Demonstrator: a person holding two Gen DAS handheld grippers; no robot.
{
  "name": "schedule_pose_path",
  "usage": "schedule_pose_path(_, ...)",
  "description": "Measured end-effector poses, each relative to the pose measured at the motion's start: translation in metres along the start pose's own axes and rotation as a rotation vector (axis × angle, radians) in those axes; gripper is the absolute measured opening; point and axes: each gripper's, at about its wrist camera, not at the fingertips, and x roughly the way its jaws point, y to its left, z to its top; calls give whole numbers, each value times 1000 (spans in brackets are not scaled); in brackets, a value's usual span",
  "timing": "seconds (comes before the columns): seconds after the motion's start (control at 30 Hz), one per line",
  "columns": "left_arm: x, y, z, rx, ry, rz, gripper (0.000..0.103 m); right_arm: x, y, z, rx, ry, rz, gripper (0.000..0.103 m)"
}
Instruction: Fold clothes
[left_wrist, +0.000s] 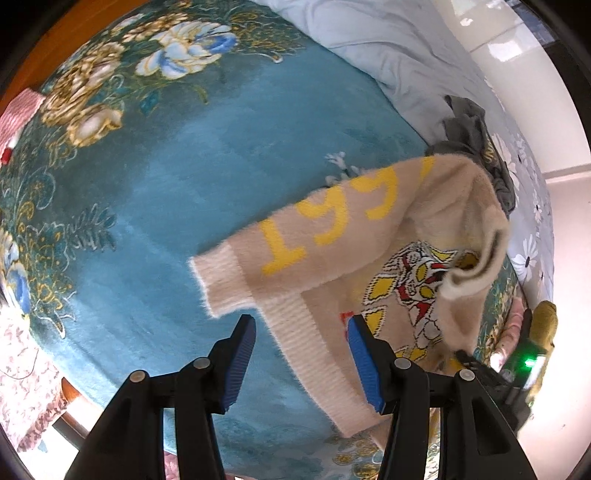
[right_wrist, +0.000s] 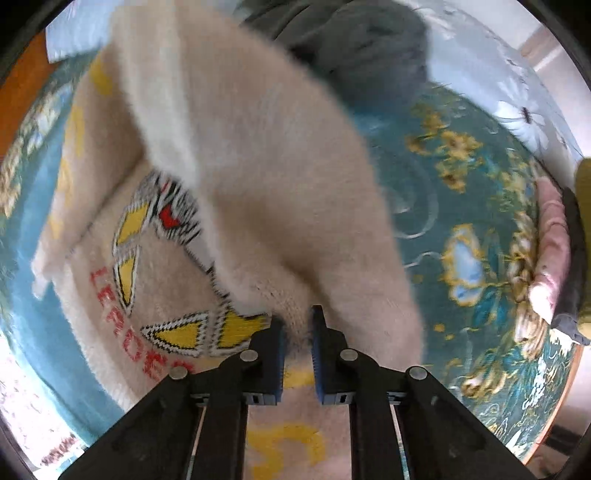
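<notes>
A fuzzy cream knitted sweater with yellow numerals and a cartoon motif (left_wrist: 373, 266) lies on a teal plush blanket with gold floral print (left_wrist: 192, 177). The step in hand appears to be folding a sleeve across the body. The right gripper (right_wrist: 297, 325), its jaws pressed together on a pinch of sweater fabric, lifts that part over the chest motif. The left gripper (left_wrist: 301, 328) hovers with jaws spread, empty, above the ribbed hem. The next move probably calls for laying the lifted fabric flat, then releasing. Only the left view shows the outstretched numbered sleeve; only the right view shows the pinch itself. A crumpled grey garment (left_wrist: 476, 136) lies beyond.
</notes>
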Motion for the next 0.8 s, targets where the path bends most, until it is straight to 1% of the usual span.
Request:
schedule_pose_path(0.03, 1, -4, 1, 3, 2, -1, 56, -8, -11, 2, 12, -18, -7, 10)
schedule_pose_path(0.07, 2, -7, 1, 2, 3, -4, 56, -17, -26, 6, 29, -39, -31, 8)
schedule_pose_path(0.13, 4, -11, 1, 1, 5, -9, 56, -26, -53, 18, 74, -59, -74, 7)
schedule_pose_path(0.23, 6, -18, 2, 2, 11, -18, 56, -26, -97, 30, 157, -52, -117, 7)
schedule_pose_path(0.33, 7, -21, 3, 9, 13, -22, 56, -20, -122, 43, 215, -24, -148, 7)
schedule_pose_path(0.43, 8, -14, 4, -4, 14, -18, 56, -9, -131, 58, 235, -5, -177, 7)
schedule_pose_path(0.5, 9, -5, 5, -26, 15, -16, 56, -4, -139, 67, 272, 8, -204, 6)
schedule_pose_path(0.63, 9, 23, 6, -84, 9, -10, 56, -16, -155, 74, 347, -25, -166, 7)
schedule_pose_path(0.7, 12, 39, 4, -125, 11, -5, 56, -30, -152, 75, 333, -51, -173, 7)
schedule_pose_path(0.77, 16, 58, 4, -166, 16, -6, 56, -46, -145, 74, 320, -82, -191, 10)
schedule_pose_path(0.8, 19, 66, 4, -183, 18, -10, 57, -56, -141, 72, 320, -104, -202, 16)
